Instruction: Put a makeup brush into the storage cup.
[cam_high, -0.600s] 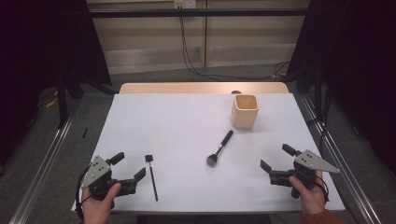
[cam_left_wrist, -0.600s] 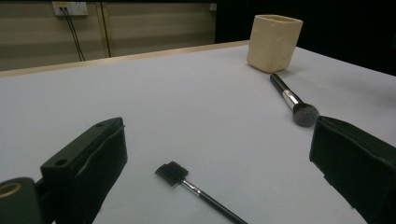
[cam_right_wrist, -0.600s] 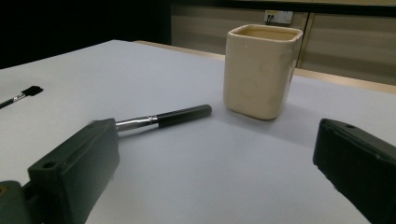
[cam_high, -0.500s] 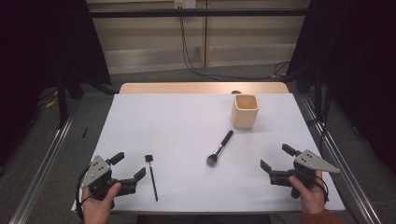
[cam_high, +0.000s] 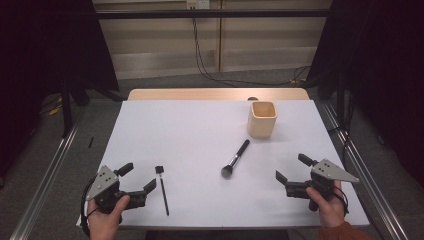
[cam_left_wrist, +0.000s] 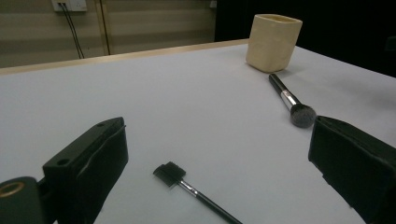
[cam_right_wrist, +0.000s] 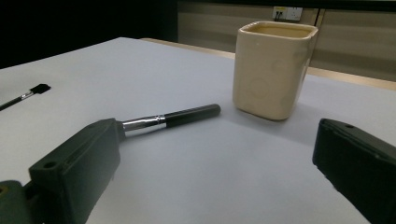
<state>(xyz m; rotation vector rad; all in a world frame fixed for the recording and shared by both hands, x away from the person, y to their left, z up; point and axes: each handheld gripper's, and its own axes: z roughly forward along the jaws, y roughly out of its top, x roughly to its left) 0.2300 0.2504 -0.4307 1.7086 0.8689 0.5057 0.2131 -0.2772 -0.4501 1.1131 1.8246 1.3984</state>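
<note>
A white table (cam_high: 200, 130) spreads under the high view, its wooden far edge at 12 o'clock. A person's 2 hands rest at its near edge, each holding a two-jaw gripper: the left gripper (cam_high: 137, 179) at 7 o'clock, the right gripper (cam_high: 291, 168) at 5 o'clock. Both point inward toward the middle, jaws spread wide with nothing between them, a stance that reads as readiness before a first reach. A cream square cup (cam_high: 262, 119) stands upright at 1 o'clock, mouth up, probably the holder meant to receive the 2 brushes. A black powder brush (cam_high: 235, 159) lies near the centre, bristle head toward 7 o'clock and handle aimed at the cup; in the right gripper view its handle (cam_right_wrist: 187, 115) stops just short of the cup (cam_right_wrist: 273, 67). A slim brow brush (cam_high: 162, 187) lies just beside the left gripper, toward 3 o'clock from it, its small comb head (cam_left_wrist: 169, 171) pointing away from the person.
</note>
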